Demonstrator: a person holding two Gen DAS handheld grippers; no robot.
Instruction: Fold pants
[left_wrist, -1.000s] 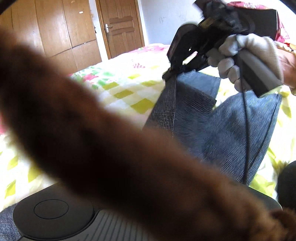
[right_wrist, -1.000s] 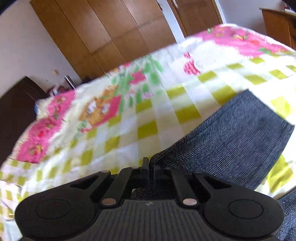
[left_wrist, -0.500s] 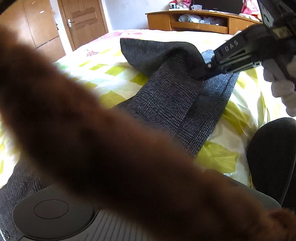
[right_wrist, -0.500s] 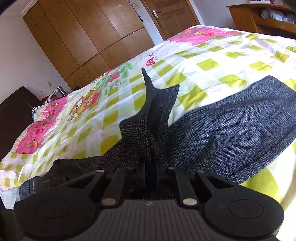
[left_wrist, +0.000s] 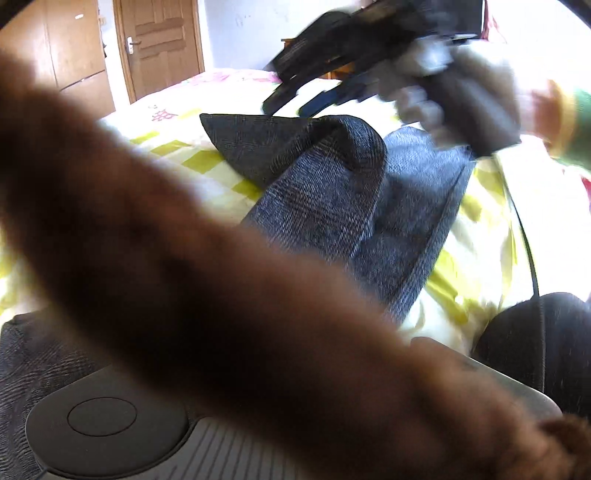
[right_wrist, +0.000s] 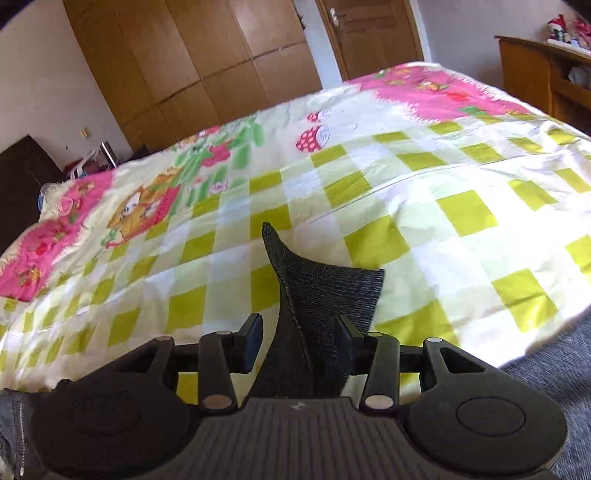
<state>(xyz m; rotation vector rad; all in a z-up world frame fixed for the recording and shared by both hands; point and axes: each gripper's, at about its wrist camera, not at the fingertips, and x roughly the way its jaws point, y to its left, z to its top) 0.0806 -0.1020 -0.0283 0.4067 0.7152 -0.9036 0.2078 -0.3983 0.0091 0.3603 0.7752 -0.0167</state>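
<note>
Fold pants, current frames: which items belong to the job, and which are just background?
In the job:
- pants, dark grey, lying on the bed
- right hand-held gripper, fingers apart around a pant leg tip
- left hand-held gripper, fingers hidden by a blurred brown fuzzy strip
- checked bedspread, the work surface

Lying about:
- wardrobe
- door
- wooden shelf unit

The pants (left_wrist: 332, 206) lie on the bed (right_wrist: 406, 177), one corner folded back over the leg. Behind the bed stand a wardrobe (right_wrist: 192, 62) and a door (right_wrist: 369, 33); a shelf unit (right_wrist: 535, 74) stands to its right.
</note>
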